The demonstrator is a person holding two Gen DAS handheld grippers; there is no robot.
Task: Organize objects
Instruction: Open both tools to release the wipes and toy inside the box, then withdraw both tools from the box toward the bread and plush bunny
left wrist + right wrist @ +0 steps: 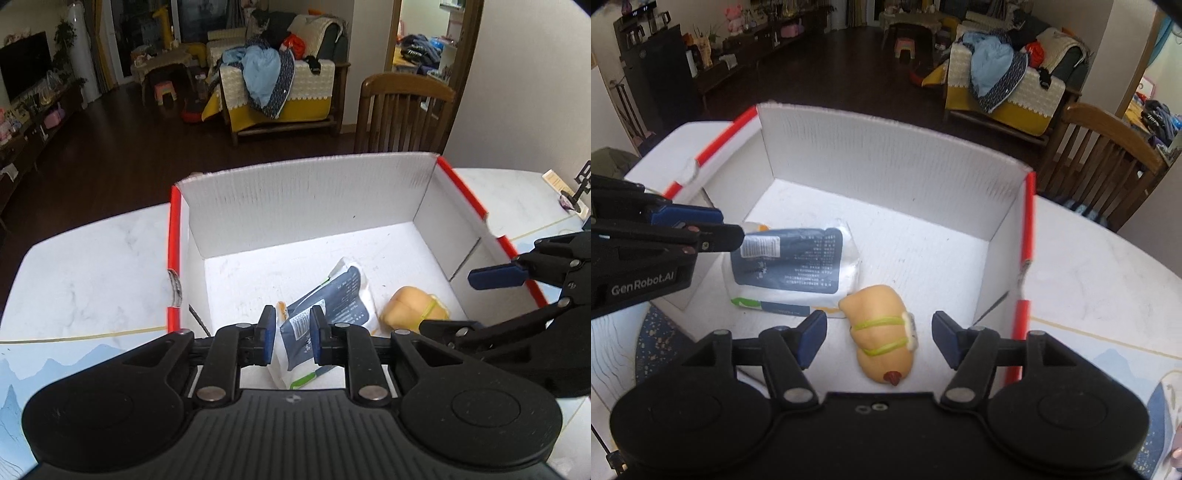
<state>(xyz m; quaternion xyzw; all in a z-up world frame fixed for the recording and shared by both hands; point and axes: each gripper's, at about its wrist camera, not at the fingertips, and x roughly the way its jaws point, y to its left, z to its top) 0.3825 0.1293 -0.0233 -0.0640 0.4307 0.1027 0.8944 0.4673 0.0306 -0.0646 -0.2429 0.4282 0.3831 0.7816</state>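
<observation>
Both items look already in the box (306, 192), so this reads as the release step of the organizing job, w/ both grippers over the open white box w/ red edges that sits on the marble-look tabletop (92, 266). Left gripper (293, 338): jaws nearly closed, w/ the corner of the white-and-navy wipes pack (798, 266) between them; pads look right against the pack but I can't tell if they press it or have just let go, & the pack's far end rests on the box floor. Right gripper (879, 338): jaws about half open, apart from the toy hot dog bun (882, 332), which lies on the box floor between them, just beside the pack & maybe touching its near edge. Next move, as I judge it: open the left jaws wider so the pack drops flat, then lift both grippers straight up w/o snagging pack or box wall. Count: 1 box, 1 wipes pack, 1 toy bun, 2 grippers. No other loose items in view on the tabletop.
</observation>
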